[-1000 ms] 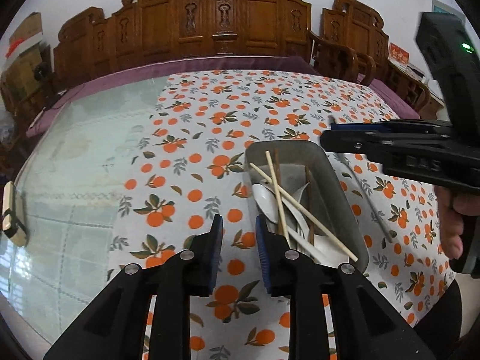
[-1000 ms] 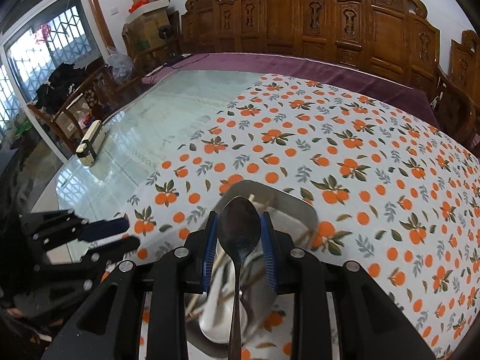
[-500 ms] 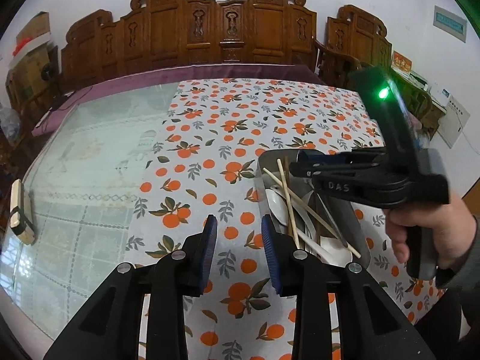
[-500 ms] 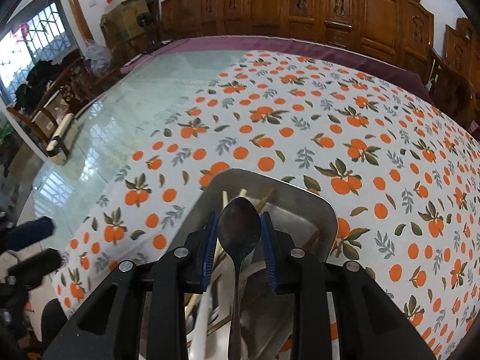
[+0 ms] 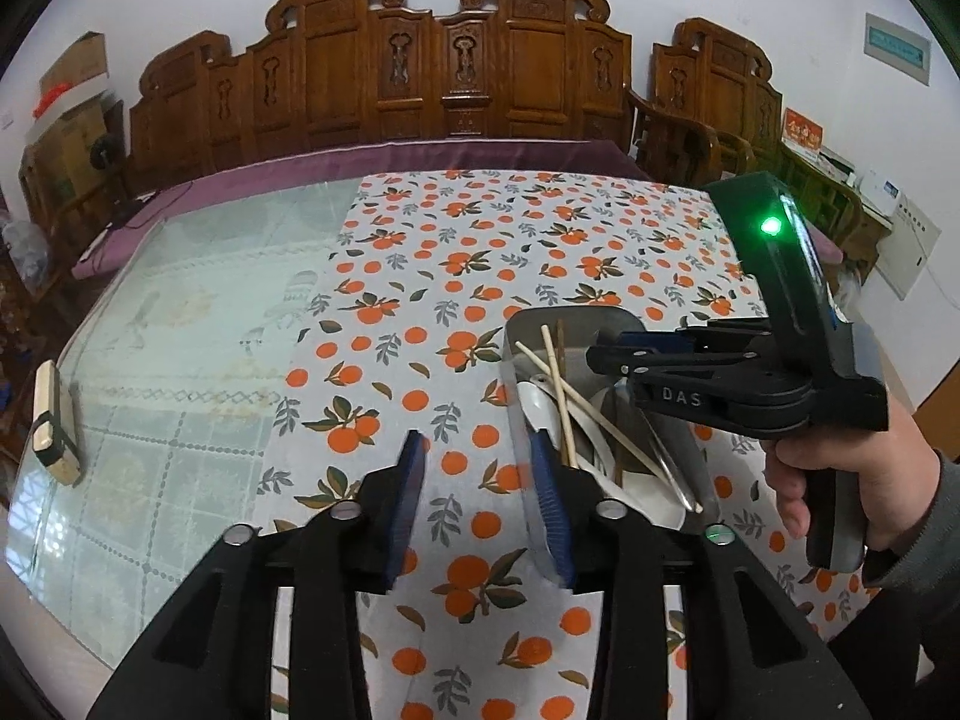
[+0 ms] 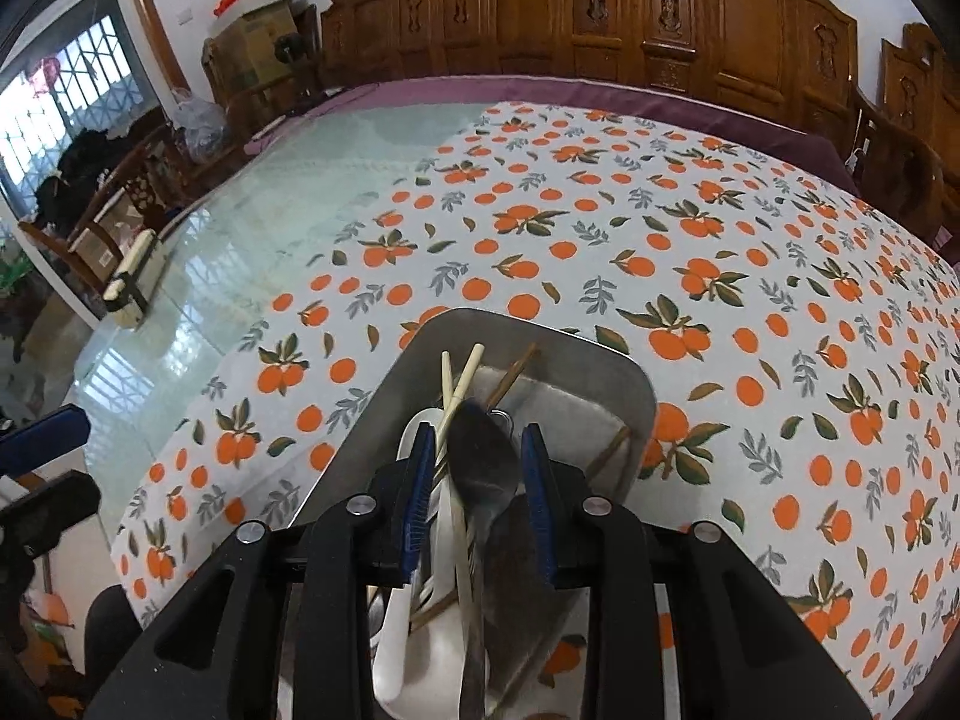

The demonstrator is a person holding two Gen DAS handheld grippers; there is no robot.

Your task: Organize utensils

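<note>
A metal tray (image 5: pixel 606 327) on the orange-print tablecloth holds pale chopsticks (image 5: pixel 555 387), white spoons (image 5: pixel 537 405) and dark chopsticks. In the right wrist view the tray (image 6: pixel 384 396) lies directly under my right gripper (image 6: pixel 480 462). Its jaws stand apart, and a metal spoon (image 6: pixel 483 468) lies between them over the other utensils, touching neither pad. My left gripper (image 5: pixel 480 480) is open and empty over the cloth, just left of the tray. The right gripper (image 5: pixel 606 354) hovers over the tray in the left wrist view.
The tablecloth (image 5: pixel 480 252) covers the table's right part; bare glass (image 5: pixel 180 348) lies to the left. A small wooden block (image 5: pixel 51 426) sits near the left edge. Carved wooden chairs (image 5: pixel 456 66) line the far side.
My right gripper has come down over the tray and opened; the metal spoon it held now lies in the tray. My left gripper has opened wider.
</note>
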